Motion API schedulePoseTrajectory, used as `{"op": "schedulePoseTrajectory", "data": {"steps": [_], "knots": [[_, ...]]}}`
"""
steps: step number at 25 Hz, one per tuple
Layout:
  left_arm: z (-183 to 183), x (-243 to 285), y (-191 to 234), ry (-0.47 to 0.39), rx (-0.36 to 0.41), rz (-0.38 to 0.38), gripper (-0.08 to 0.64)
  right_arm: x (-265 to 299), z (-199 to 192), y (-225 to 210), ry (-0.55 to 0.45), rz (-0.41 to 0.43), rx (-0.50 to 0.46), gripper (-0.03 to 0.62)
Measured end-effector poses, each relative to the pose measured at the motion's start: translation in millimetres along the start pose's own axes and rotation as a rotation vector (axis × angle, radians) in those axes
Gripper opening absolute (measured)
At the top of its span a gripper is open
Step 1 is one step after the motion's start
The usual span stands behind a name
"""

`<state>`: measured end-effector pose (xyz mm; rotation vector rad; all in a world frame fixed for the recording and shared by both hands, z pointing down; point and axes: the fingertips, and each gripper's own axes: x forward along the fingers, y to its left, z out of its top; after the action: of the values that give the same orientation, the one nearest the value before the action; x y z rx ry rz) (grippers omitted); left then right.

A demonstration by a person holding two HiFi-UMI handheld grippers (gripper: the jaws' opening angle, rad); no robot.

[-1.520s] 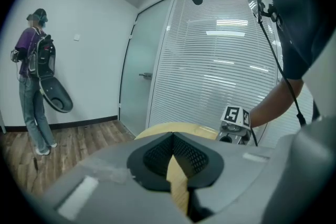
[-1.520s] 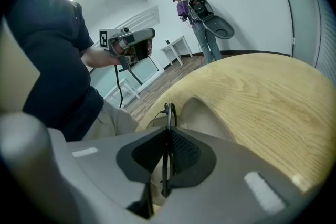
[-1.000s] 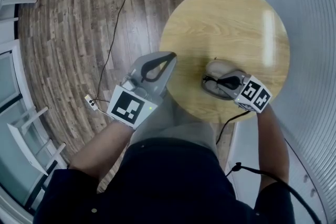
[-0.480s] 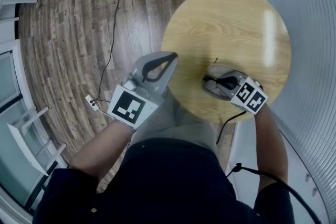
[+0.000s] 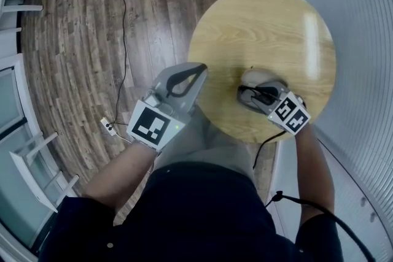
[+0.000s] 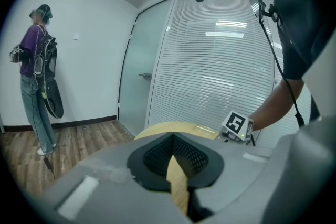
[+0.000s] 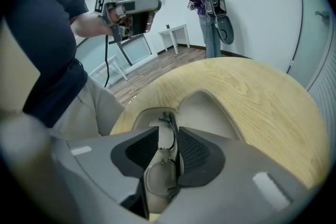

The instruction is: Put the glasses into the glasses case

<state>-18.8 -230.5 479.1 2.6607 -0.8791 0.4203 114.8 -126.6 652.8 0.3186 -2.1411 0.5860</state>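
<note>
— Progress, biggest thing first?

— Start with the round wooden table, filling the upper right of the head view. Then find the glasses case lying open on it, low and right of centre, near the rim closest to the person. Look inside through the right gripper view: folded glasses down in the tray of the case, lid thrown back beside it.

— So nearly done?

— Seems so. Placed, by the look of it, and being let go: right gripper with jaws just opened wide, straddling the glasses without visibly pinching them. Left to do, at a guess: lift clear, then swing the lid over and press shut.

— And the left gripper?

— Clenched on nothing, tips together, held off the table's left edge above the lap. Free to help with the lid.

— Room to move?

— Plenty across the top: bare wood over the whole upper half of the table. Less toward the bottom of the frame, with the case close to that rim; worth avoiding any drag that way. Close along the right of the frame, a ribbed wall, so little swing there. To the left, open plank floor, crossed only by a thin cable. Tightest of all: the narrow gaps between pads and glasses, so best to rise straight out.
</note>
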Motion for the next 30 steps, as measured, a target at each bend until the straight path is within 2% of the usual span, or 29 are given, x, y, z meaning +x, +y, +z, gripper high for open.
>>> {"op": "schedulePoseTrajectory", "data": {"steps": [9, 13, 23, 27, 30], "knots": [[26, 2, -14, -0.035, 0.05, -0.039, 0.0, -36, 8, 3, -0.073, -0.103, 0.029, 0.135], [50, 6, -22, -0.063, 0.088, -0.061, 0.0, -67, 20, 1, -0.174, -0.177, 0.094, 0.133], [107, 10, -63, -0.147, 0.18, -0.151, 0.0, -159, 46, 16, -0.465, -0.55, 0.188, 0.132], [129, 2, -75, -0.158, 0.22, -0.158, 0.0, -208, 61, 35, -0.562, -0.694, 0.126, 0.121], [149, -2, -83, -0.176, 0.242, -0.166, 0.0, -258, 71, 45, -0.685, -0.852, 0.07, 0.055]]}}
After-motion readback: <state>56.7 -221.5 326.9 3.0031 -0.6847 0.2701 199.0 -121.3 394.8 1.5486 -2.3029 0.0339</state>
